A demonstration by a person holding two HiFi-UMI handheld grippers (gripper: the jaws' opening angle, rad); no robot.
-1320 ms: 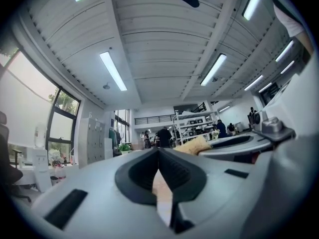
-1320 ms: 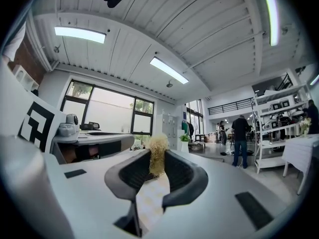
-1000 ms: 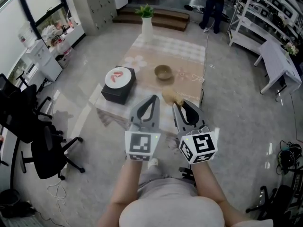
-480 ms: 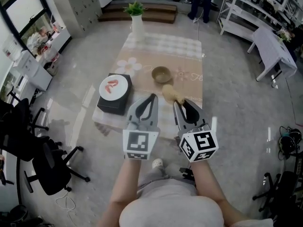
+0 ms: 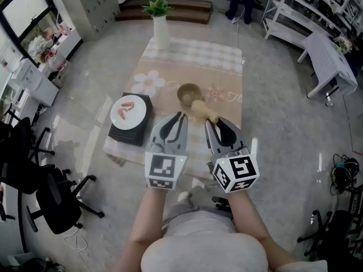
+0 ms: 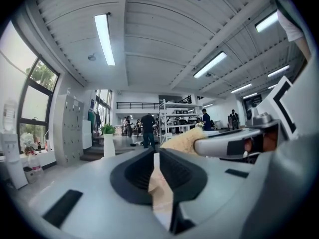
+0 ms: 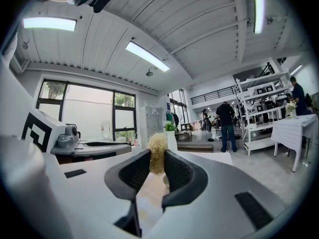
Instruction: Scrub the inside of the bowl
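A small tan bowl [image 5: 182,89] stands on the cloth-covered table [image 5: 170,67], ahead of both grippers. My right gripper [image 5: 208,121] is shut on a yellowish fibrous scrubber [image 5: 201,109], whose tuft sticks out past the jaws toward the bowl's near rim. In the right gripper view the scrubber [image 7: 157,146] is pinched between the jaws of my right gripper [image 7: 158,159]. My left gripper [image 5: 182,115] is shut with nothing in it, level with the right one and left of it. The left gripper view shows my left gripper [image 6: 156,153] closed and the scrubber [image 6: 182,140] to its right.
A black box [image 5: 126,130] topped by a white plate [image 5: 127,109] with red food sits at the table's left edge. A white vase with a plant [image 5: 160,30] stands at the far end. Office chairs [image 5: 51,200] are at left, white shelving [image 5: 295,16] and a white table [image 5: 326,58] at right.
The table and bowl have come closer, now just ahead of the gripper tips. Both grippers keep the same pose, side by side, the right one still holding the scrubber.
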